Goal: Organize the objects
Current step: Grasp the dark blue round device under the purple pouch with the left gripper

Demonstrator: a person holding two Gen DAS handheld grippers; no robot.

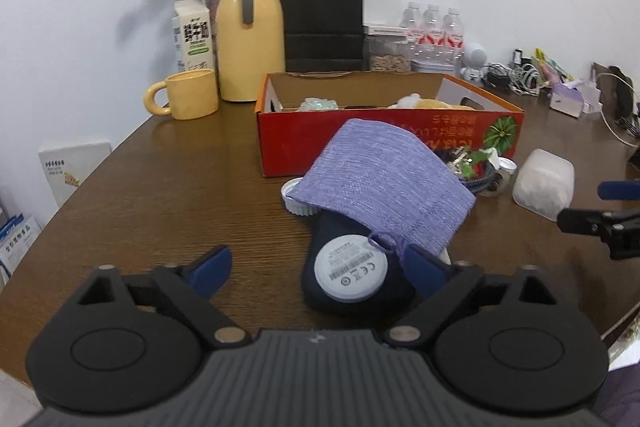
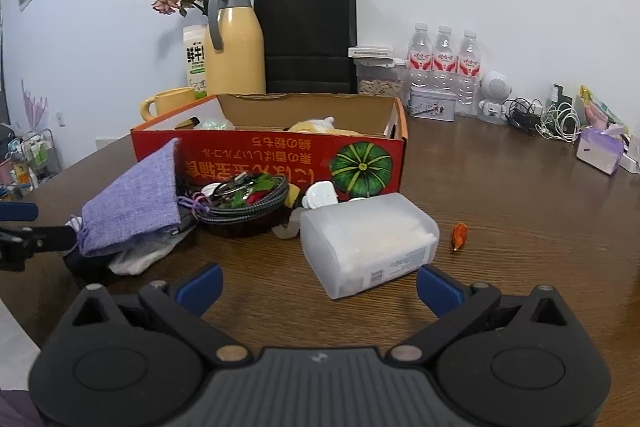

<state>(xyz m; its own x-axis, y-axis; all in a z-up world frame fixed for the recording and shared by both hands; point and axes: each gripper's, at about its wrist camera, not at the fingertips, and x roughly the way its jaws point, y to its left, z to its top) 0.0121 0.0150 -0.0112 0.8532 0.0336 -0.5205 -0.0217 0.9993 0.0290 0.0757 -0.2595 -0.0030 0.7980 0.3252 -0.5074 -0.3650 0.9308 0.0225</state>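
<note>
Both claws are spread wide and hold nothing, the left claw point(image 1: 322, 267) around the dark pouch point(image 1: 352, 275) under the purple bag point(image 1: 384, 183) on the worktop point(image 1: 160, 203), so lifting the pouch may drag this bag onto the white lid point(image 1: 294, 199).

My left wrist camera sits low over the brown table point(image 1: 160, 187), looking forward between my left gripper point(image 1: 320, 269) fingers, close on the purple pouch point(image 1: 384, 183), with the red box point(image 1: 384, 135) just beyond. My right wrist camera rides equally low, facing the same wall past my right gripper point(image 2: 320, 287), nearest the translucent container point(image 2: 368, 247). Both views share the pouch, box, container, yellow jug point(image 1: 248, 31) and black bag point(image 2: 308, 39). Each catches the other gripper at its edge.
</note>
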